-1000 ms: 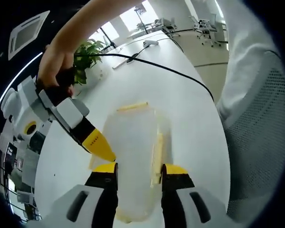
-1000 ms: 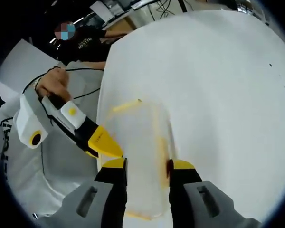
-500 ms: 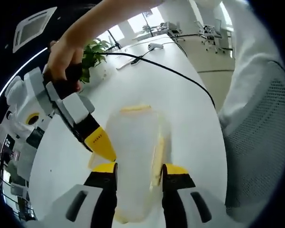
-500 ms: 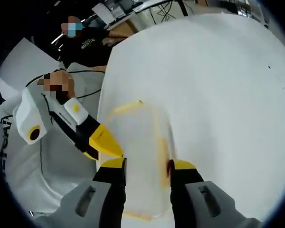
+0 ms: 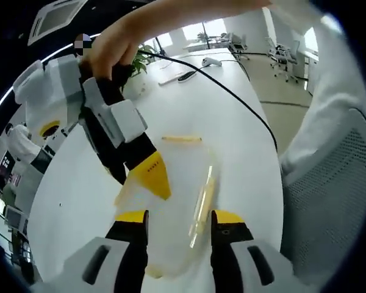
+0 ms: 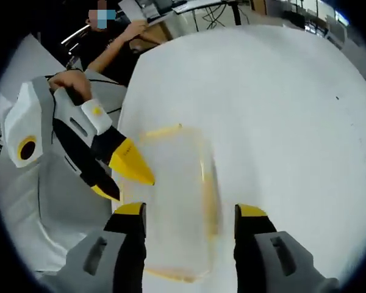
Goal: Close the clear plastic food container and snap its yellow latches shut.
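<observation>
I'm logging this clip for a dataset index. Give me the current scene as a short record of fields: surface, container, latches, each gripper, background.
surface: white table
container: clear plastic food container lying on the table, between both grippers
latches: yellow latch at the far end; long yellow latch along one side; whether snapped, cannot tell
left gripper: left gripper, open, fingers either side of the container's near end
right gripper: right gripper, open, astride the container
background: black cable, potted plant, person's hand

A long white table [image 5: 232, 128] carries a black cable [image 5: 232, 94] running toward one o'clock, with a green potted plant [image 5: 137, 61] at eleven o'clock.
</observation>
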